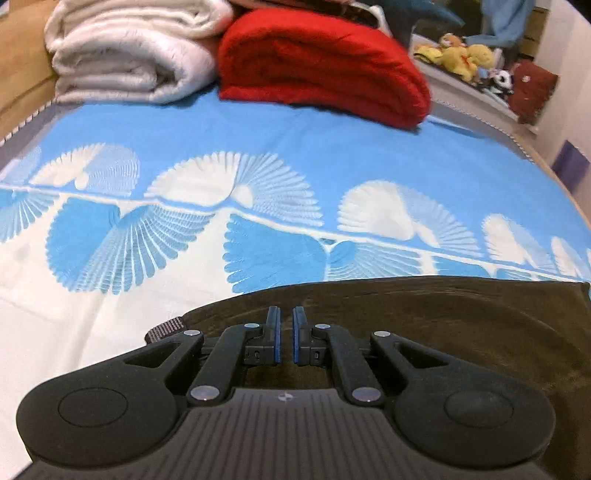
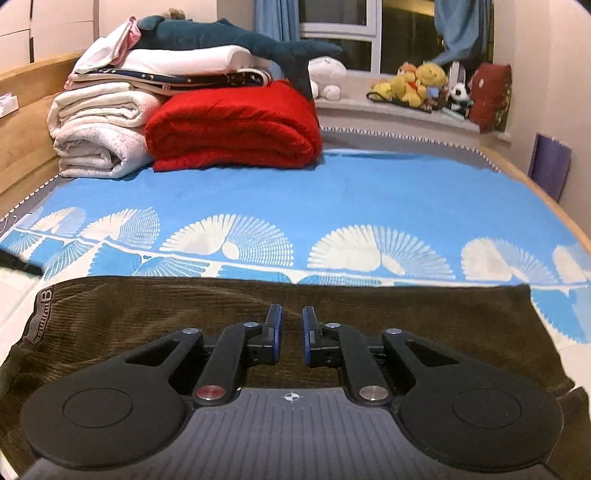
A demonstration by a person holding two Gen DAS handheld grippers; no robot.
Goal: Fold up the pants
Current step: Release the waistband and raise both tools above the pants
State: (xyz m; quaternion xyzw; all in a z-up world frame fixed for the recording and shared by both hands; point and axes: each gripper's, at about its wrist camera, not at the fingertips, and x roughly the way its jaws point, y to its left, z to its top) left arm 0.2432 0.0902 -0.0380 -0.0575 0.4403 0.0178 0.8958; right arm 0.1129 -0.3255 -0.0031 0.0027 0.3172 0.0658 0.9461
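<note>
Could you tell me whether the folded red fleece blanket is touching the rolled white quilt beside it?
Touching. In the right wrist view the folded red fleece blanket presses against the rolled white quilt, with no bedspread showing between them.

The room is a bedroom. A bed (image 2: 369, 192) with a light wooden frame (image 2: 22, 122) fills most of it, covered by a blue sheet with white fan patterns. At its far end lie a folded red blanket (image 2: 236, 129) and white quilts (image 2: 99, 136). Behind is a window (image 2: 369, 33), dark outside, with blue curtains (image 2: 461, 29). On the window sill (image 2: 354, 107) sit plush toys (image 2: 417, 85). The walls are pale and the light is indoor light.
</note>
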